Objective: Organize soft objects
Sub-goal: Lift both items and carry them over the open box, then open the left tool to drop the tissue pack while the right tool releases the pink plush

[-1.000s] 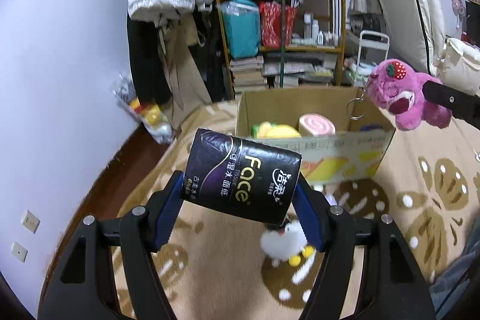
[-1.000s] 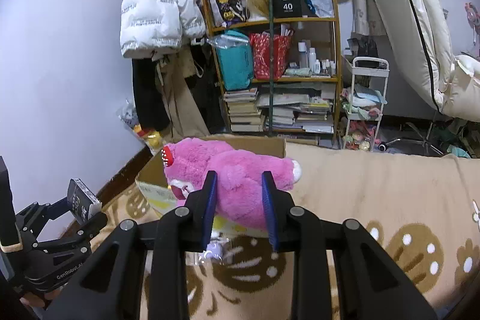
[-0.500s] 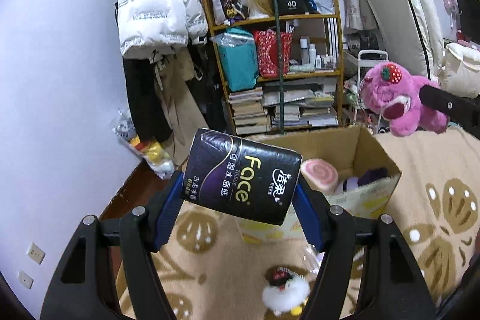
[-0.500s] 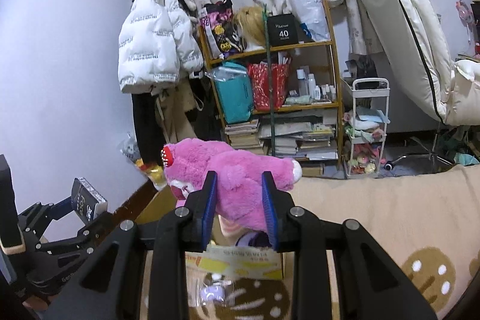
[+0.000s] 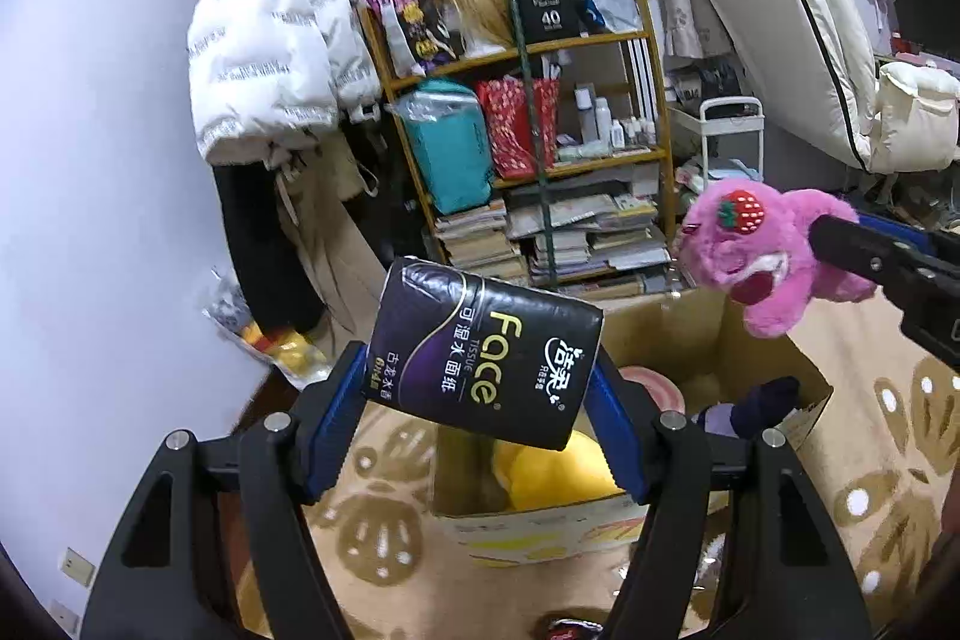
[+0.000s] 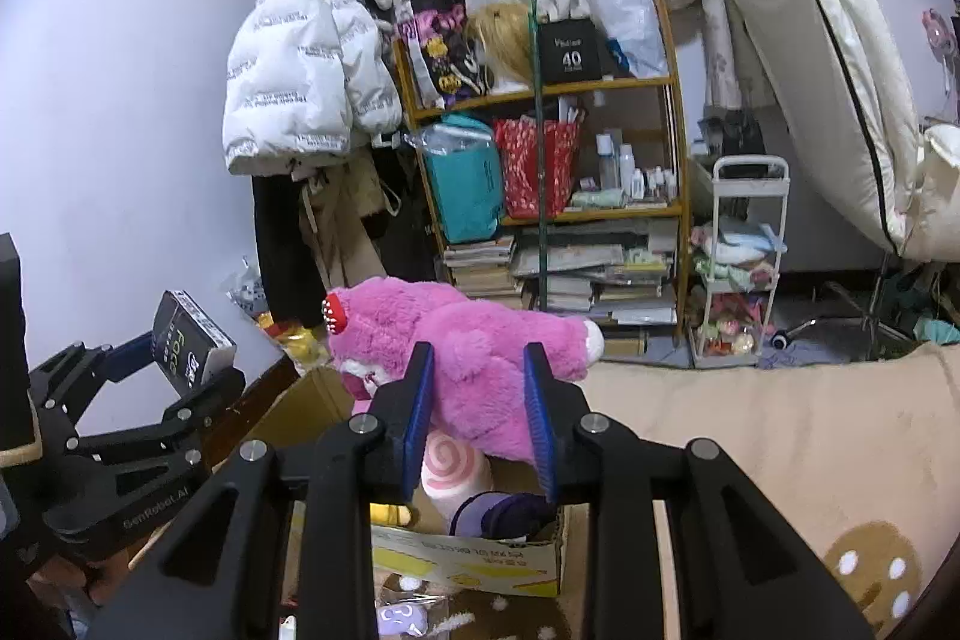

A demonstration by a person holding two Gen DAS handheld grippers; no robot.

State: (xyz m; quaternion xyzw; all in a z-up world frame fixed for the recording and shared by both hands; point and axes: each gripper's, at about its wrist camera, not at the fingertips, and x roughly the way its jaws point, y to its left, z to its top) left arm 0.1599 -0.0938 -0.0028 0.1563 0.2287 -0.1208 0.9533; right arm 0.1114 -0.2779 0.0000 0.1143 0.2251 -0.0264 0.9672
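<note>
Both wrist views close above cardboard box, facing the shared bookshelf

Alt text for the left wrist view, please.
The left gripper holds a black tissue pack in its jaws above an open cardboard box of soft toys. At right, the right gripper holds a pink plush bear.
</note>
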